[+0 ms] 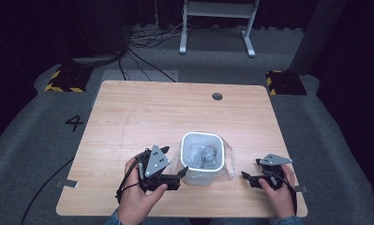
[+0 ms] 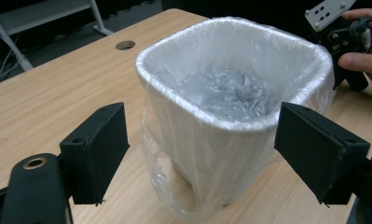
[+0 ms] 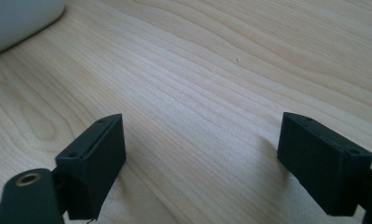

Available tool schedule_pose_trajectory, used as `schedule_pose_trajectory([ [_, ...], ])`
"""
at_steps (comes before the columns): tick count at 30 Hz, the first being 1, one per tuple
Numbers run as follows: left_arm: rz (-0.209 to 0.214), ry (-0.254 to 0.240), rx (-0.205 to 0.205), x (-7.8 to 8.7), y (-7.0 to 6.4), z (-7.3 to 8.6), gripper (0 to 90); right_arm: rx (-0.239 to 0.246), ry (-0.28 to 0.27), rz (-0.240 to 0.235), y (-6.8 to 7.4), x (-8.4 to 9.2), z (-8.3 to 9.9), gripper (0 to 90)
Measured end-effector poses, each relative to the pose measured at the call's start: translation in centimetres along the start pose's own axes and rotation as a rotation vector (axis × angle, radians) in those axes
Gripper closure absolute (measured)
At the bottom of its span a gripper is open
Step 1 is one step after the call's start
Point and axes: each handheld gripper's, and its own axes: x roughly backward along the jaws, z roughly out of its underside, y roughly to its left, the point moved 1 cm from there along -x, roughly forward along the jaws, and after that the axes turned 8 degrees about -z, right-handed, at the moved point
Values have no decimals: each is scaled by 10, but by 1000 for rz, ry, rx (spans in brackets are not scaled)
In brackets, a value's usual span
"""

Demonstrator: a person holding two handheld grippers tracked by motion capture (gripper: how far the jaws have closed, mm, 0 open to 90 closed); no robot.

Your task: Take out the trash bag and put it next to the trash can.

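Two grippers are held wide open, empty. Nearest the left gripper (image 2: 200,154), directly ahead of its jaws, stands the bag-lined white bin (image 2: 230,112); the right gripper (image 1: 257,178) is held well apart over the table (image 1: 128,112).

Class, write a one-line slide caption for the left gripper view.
Open left tongs face a small white bin lined with a clear plastic bag on a wooden table.
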Motion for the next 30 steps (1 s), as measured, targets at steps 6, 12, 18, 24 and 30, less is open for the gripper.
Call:
schedule_pose_trajectory([
  [6, -1, 55, -55, 8, 9, 12, 160, 26, -7, -58, 12, 13, -5, 158],
  [12, -32, 110, -65, 16, 24, 23, 159, 73, -57, -140, 28, 27, -16, 157],
  [18, -26, 204, -84, 1, 35, 44, 182, 151, -98, -190, 51, 37, -31, 175],
  [24, 17, 224, -83, -16, 36, 63, 176, 197, -117, -229, 67, 33, -40, 188],
  [30, 81, 184, -73, -22, 23, 62, 177, 225, -95, -268, 80, 35, -45, 215],
])
